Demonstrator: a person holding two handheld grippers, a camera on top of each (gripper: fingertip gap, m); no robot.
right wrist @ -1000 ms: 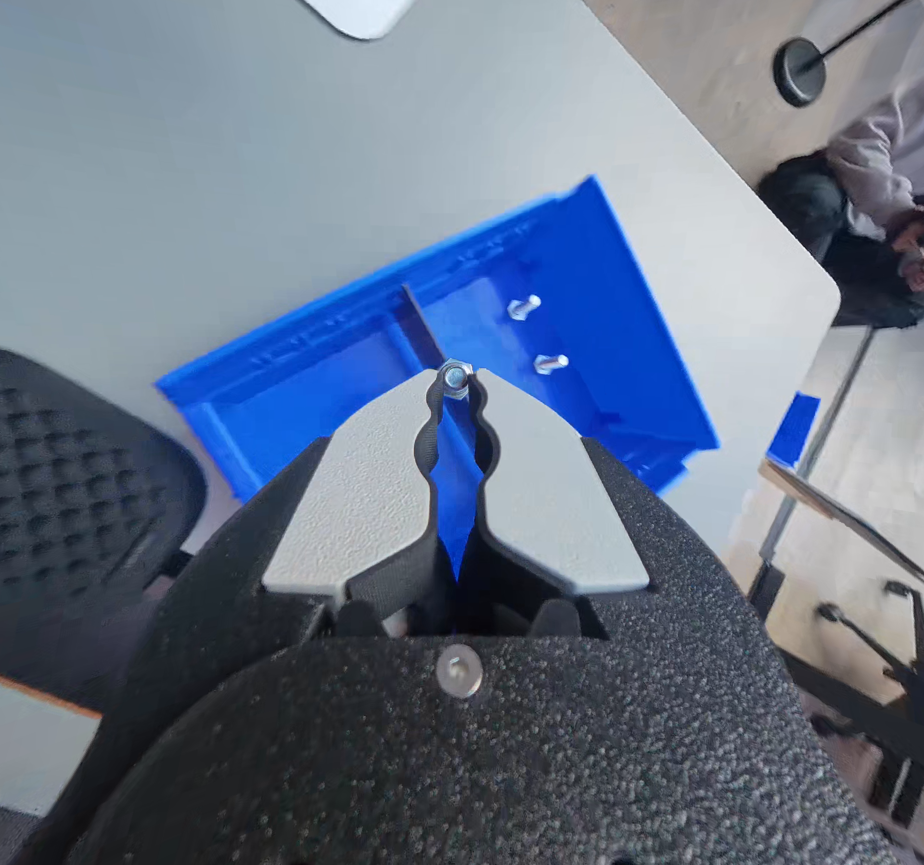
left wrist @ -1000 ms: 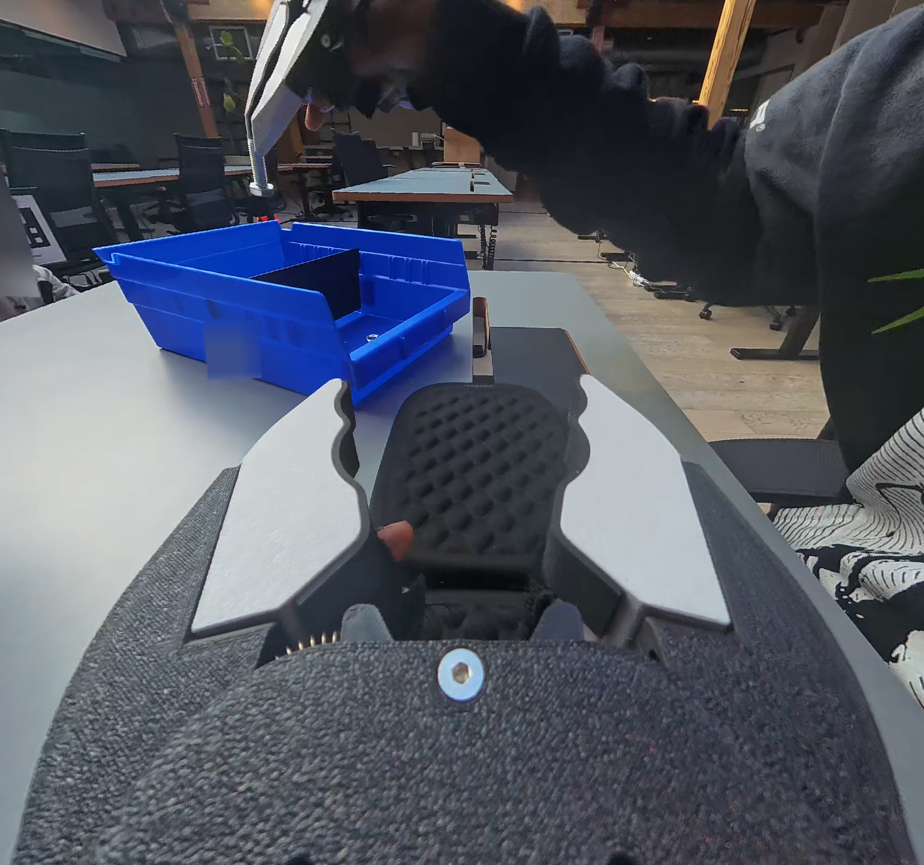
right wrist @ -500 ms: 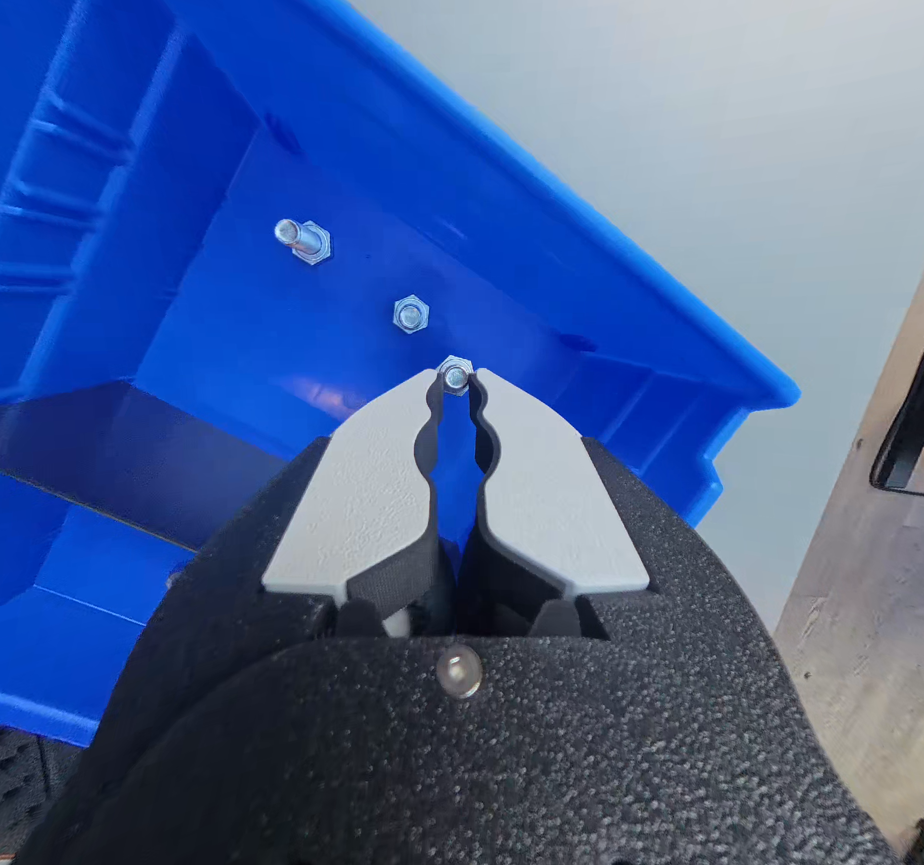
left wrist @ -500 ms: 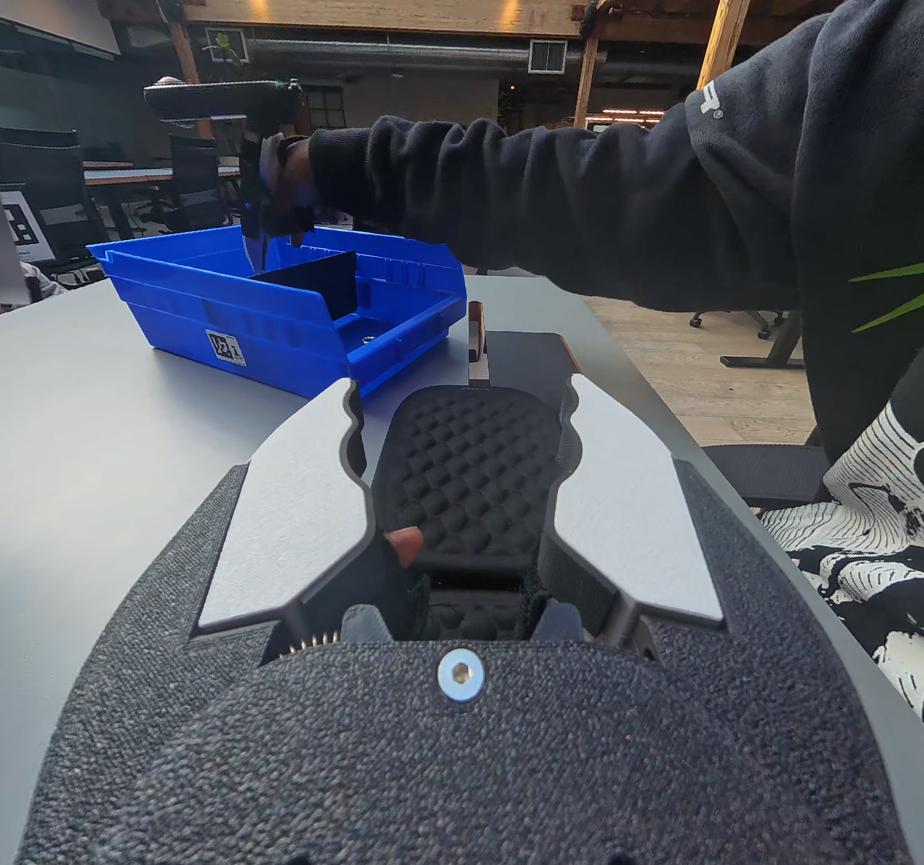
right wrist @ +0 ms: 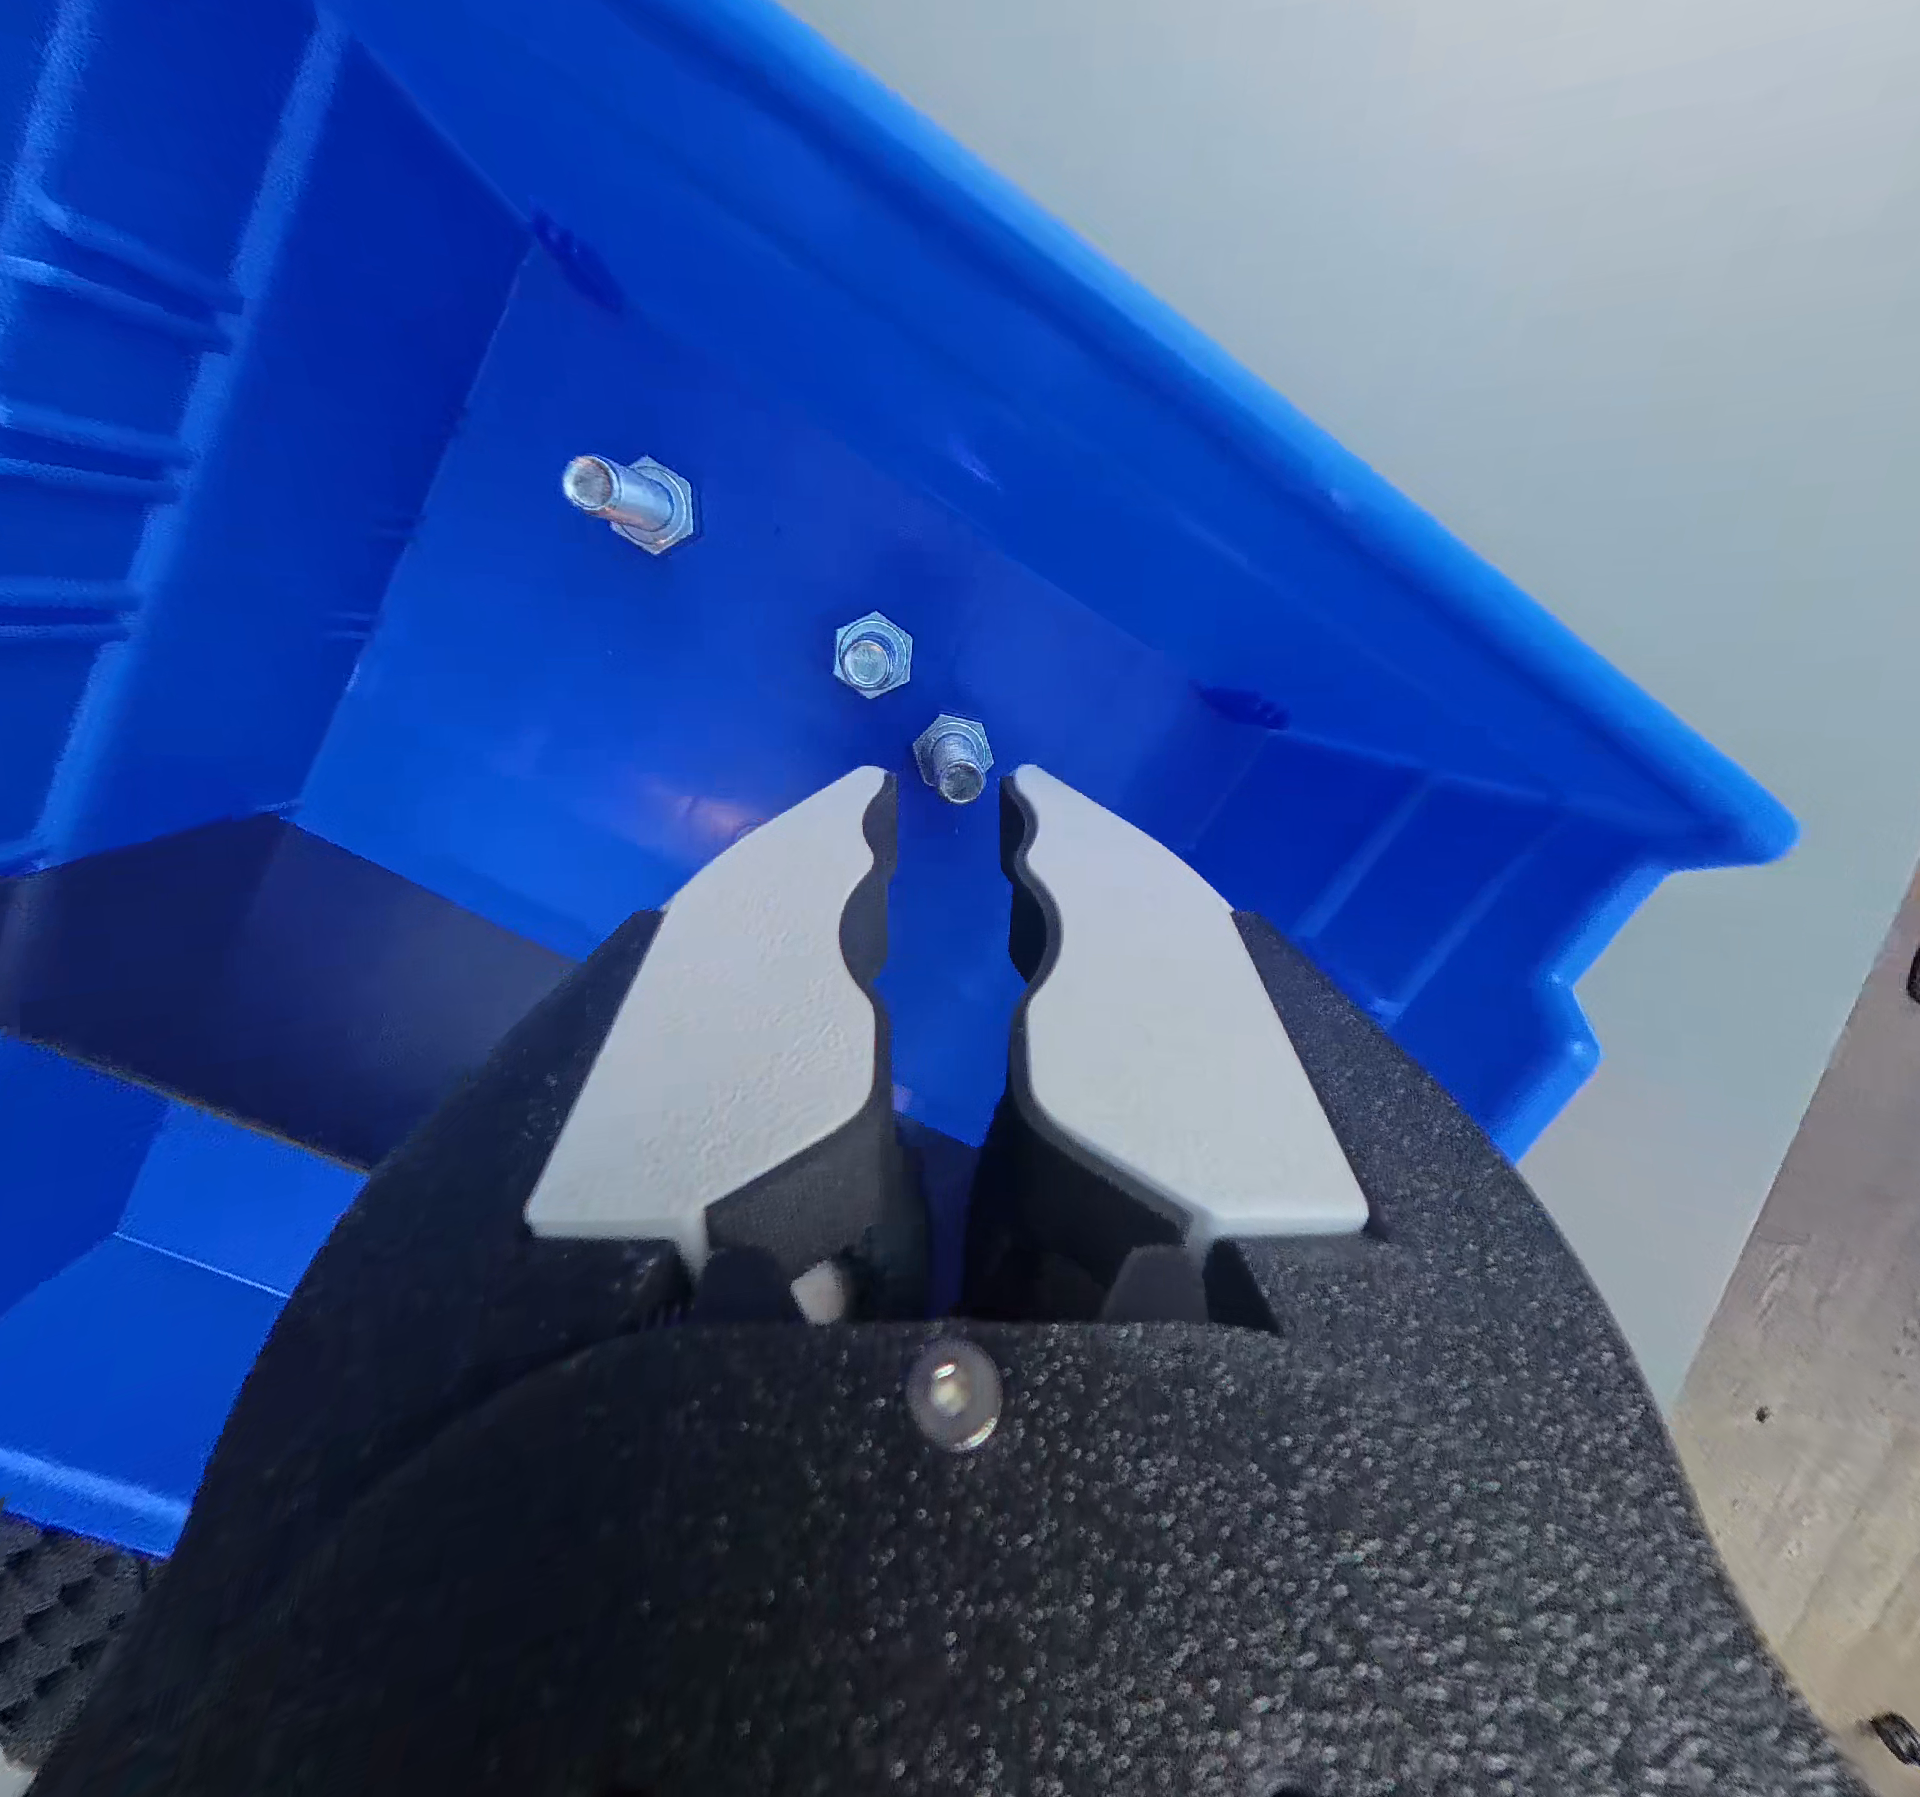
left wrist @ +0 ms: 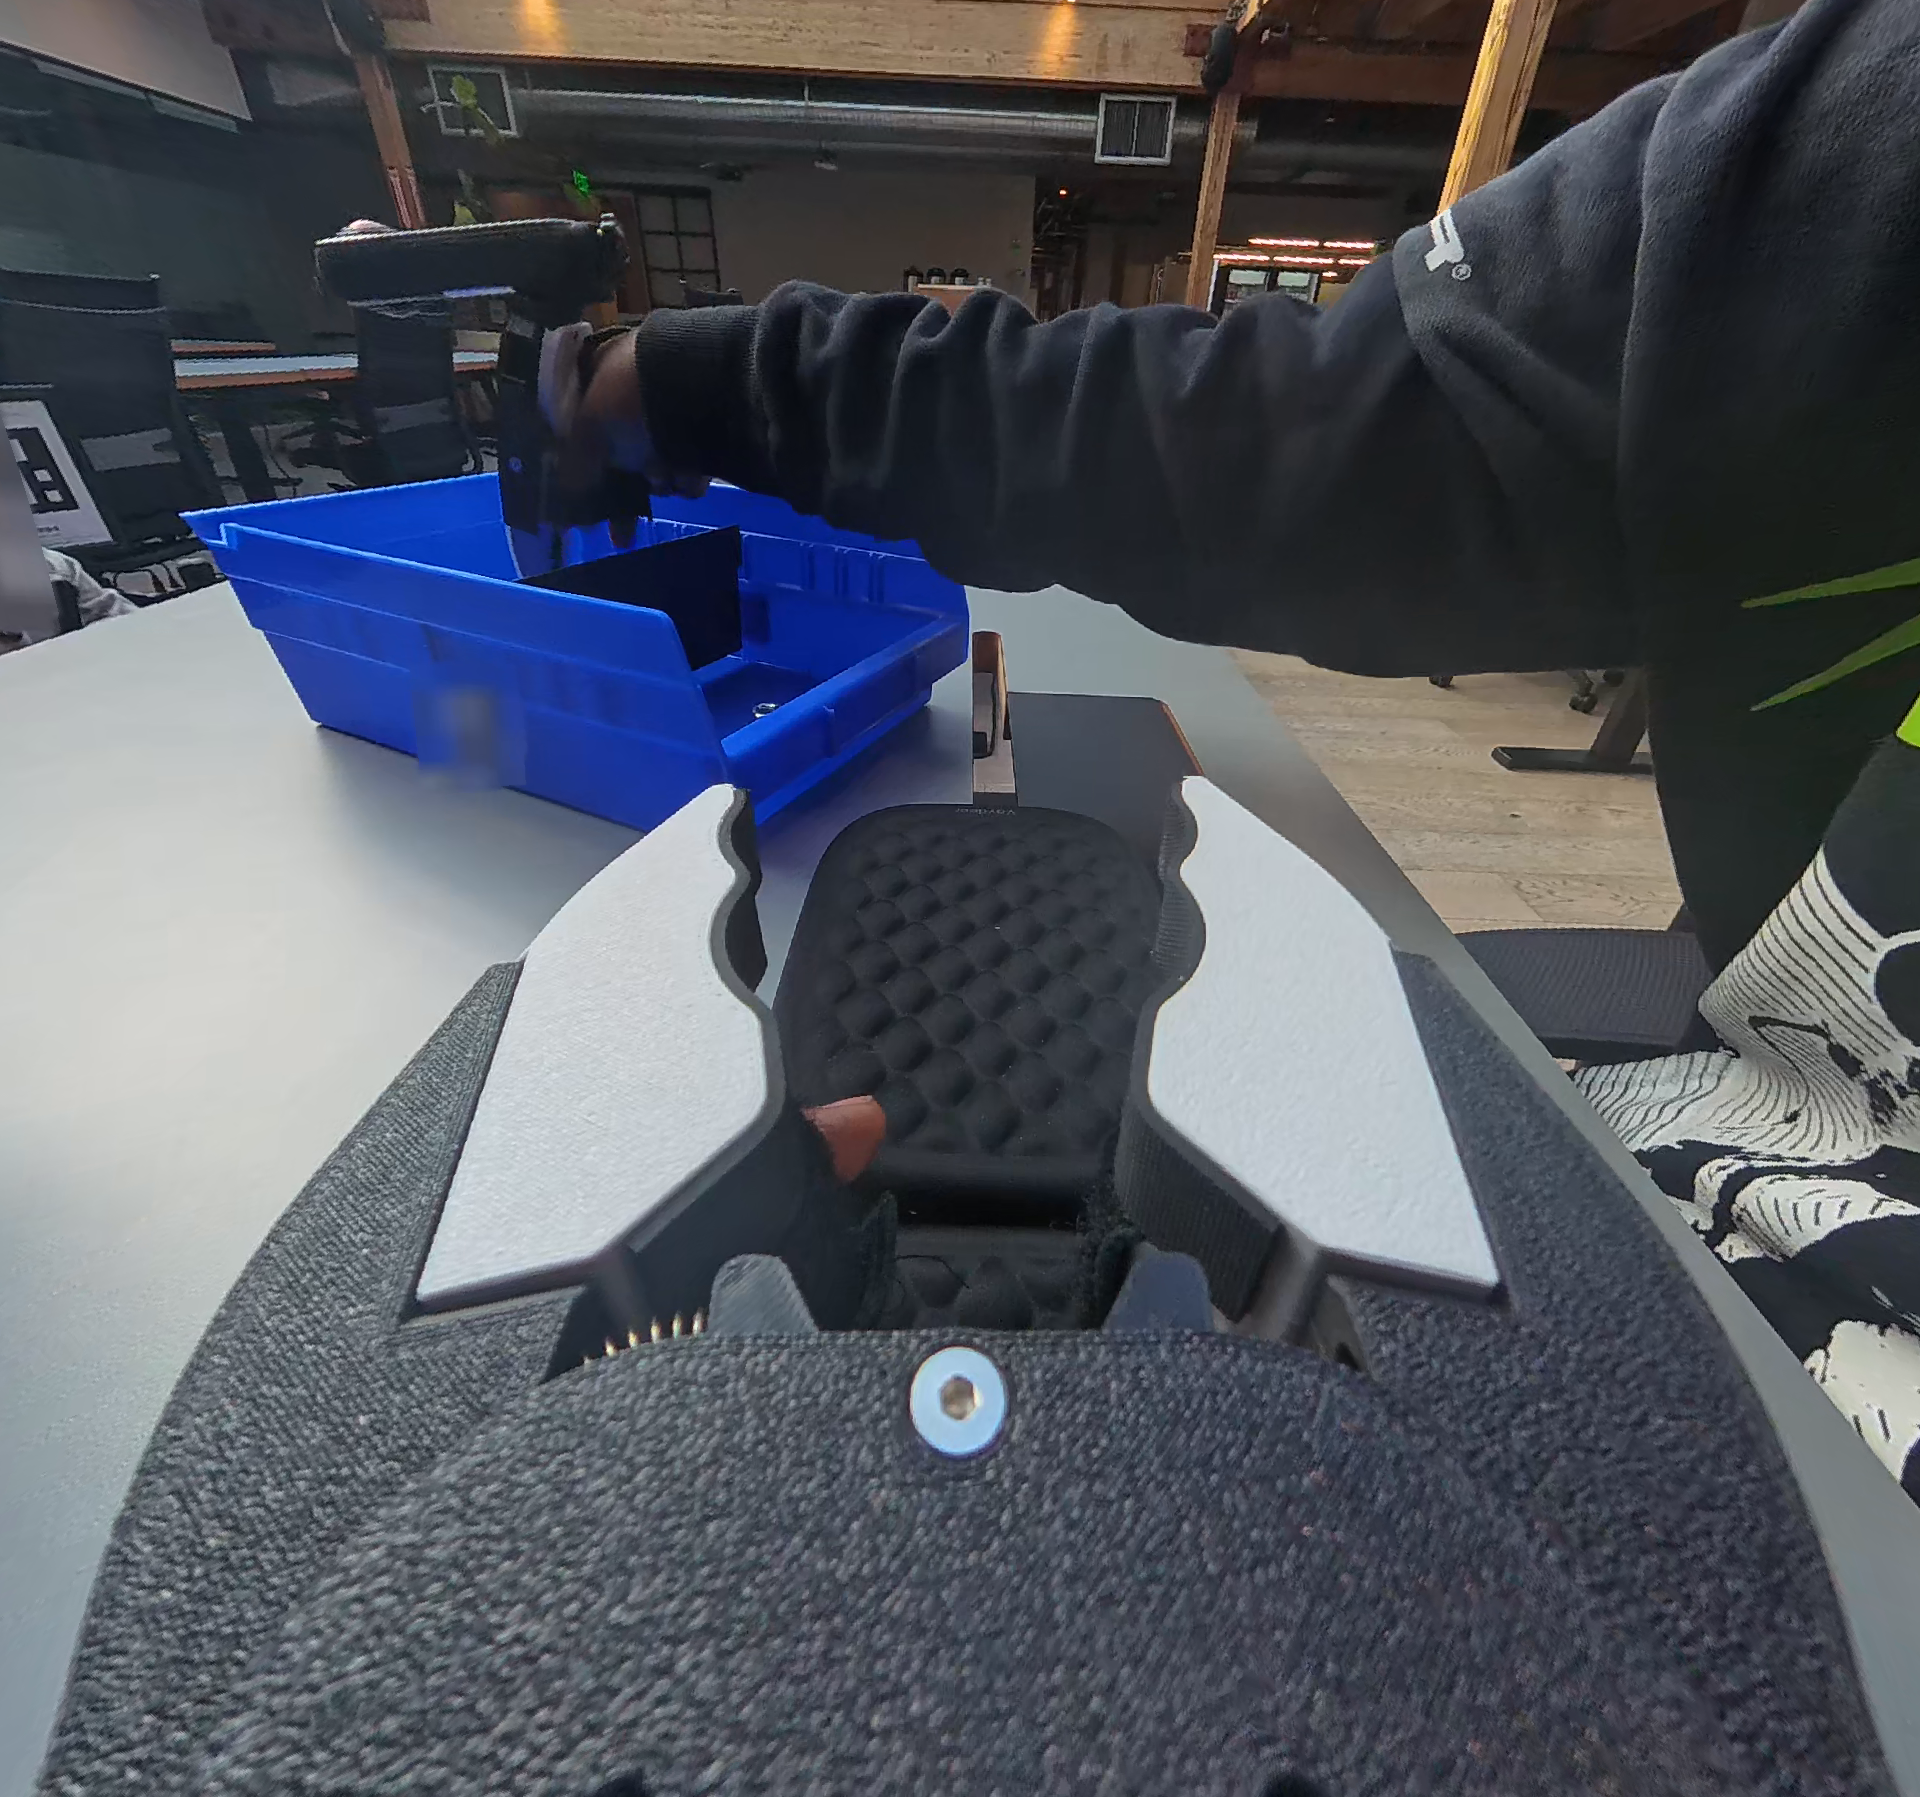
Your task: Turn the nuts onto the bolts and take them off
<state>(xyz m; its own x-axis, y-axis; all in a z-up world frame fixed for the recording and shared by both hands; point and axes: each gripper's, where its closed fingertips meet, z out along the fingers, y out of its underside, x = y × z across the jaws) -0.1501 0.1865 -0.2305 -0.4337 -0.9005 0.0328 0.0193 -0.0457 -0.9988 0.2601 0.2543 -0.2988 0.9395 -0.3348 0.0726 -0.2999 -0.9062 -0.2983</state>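
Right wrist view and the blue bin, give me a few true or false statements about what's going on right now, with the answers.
1. The right gripper is clamped on a bolt. False: its jaws stand apart and hold nothing; the nearest bolt stands just beyond the fingertips.
2. Three bolts stand in one compartment of the blue bin. True.
3. The left gripper is open and empty. True.
4. The blue bin sits on the wooden floor. False: it sits on the grey table.
5. A dark divider splits the bin. True.
6. The left gripper reaches into the bin. False: it is outside the bin, over a black padded rest.
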